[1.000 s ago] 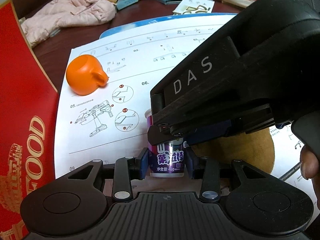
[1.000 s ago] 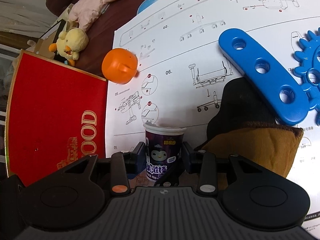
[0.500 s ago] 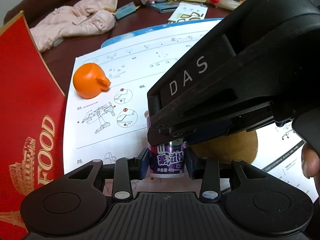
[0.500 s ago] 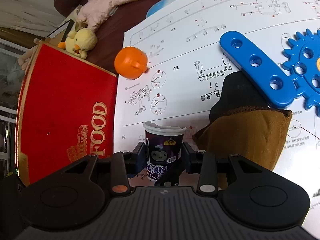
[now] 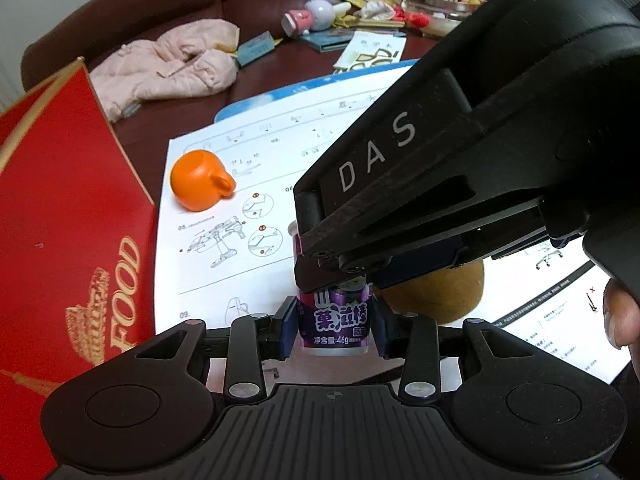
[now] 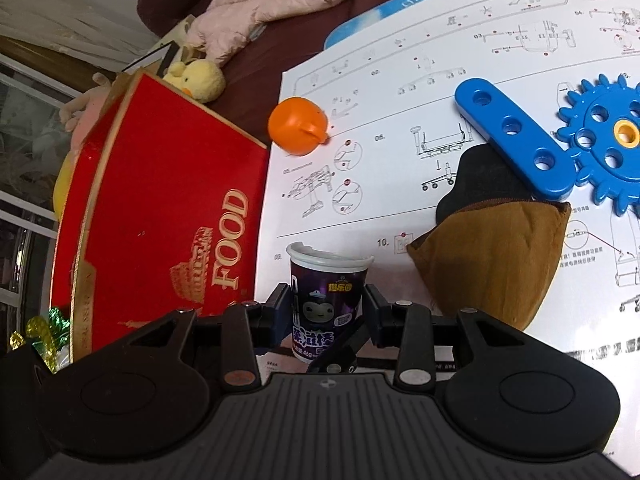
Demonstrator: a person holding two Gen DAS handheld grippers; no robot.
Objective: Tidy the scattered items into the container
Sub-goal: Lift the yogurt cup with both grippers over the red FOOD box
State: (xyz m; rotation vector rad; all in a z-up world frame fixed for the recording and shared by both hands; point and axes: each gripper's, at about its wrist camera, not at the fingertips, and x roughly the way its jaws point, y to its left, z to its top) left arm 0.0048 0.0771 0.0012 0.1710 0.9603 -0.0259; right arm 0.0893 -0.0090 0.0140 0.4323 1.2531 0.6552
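One purple cup (image 6: 328, 304) upright, rim uppermost.

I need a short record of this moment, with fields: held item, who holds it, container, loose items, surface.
held item: purple snack cup
held by: left gripper and right gripper, both closed on it
container: red box marked FOOD, to the left
loose items: orange toy cup, blue bar, blue gear, brown pouch
surface: instruction sheet

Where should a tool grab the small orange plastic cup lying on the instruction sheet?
Grip the orange plastic cup across its rounded body, coming from above, jaws clear of the small handle. It lies tipped over on the white instruction sheet, so the rim is hard to pinch.
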